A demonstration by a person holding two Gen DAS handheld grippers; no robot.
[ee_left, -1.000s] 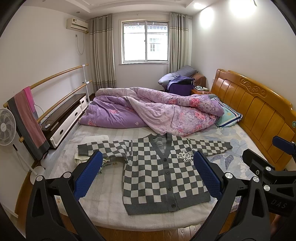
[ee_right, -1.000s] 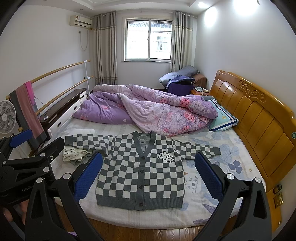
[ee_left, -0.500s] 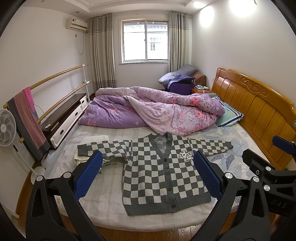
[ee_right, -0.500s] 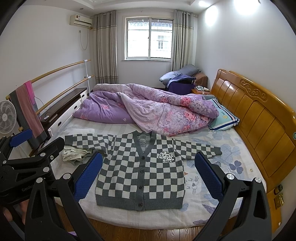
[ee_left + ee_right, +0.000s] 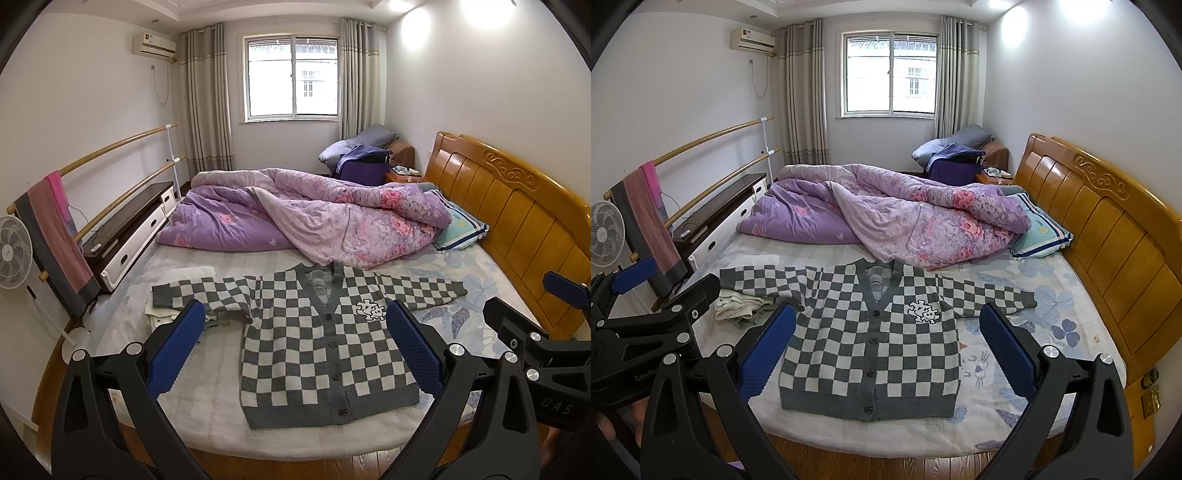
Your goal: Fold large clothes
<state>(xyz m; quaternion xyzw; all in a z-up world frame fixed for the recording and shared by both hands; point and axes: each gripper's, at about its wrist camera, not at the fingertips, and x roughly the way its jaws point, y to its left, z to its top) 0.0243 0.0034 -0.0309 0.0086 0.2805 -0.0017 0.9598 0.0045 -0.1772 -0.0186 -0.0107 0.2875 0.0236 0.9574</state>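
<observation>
A grey-and-white checked cardigan [image 5: 317, 339] lies flat and buttoned on the near part of the bed, both sleeves spread sideways; it also shows in the right wrist view [image 5: 875, 343]. My left gripper [image 5: 295, 332] is open and empty, held in the air in front of the bed's near edge. My right gripper [image 5: 886, 332] is open and empty too, beside the left one. The right gripper's body shows at the right of the left wrist view [image 5: 535, 347], the left gripper's body at the left of the right wrist view [image 5: 646, 325].
A crumpled purple floral quilt [image 5: 306, 218] fills the far half of the bed. A small pile of pale clothes [image 5: 738, 302] lies under the cardigan's left sleeve. A pillow [image 5: 461, 229] and wooden headboard [image 5: 517, 221] stand right. A fan [image 5: 14, 251], towel rail and low cabinet stand left.
Almost nothing. Both grippers stay open and hover before the bed; the views shift only slightly. The cardigan has not moved.
</observation>
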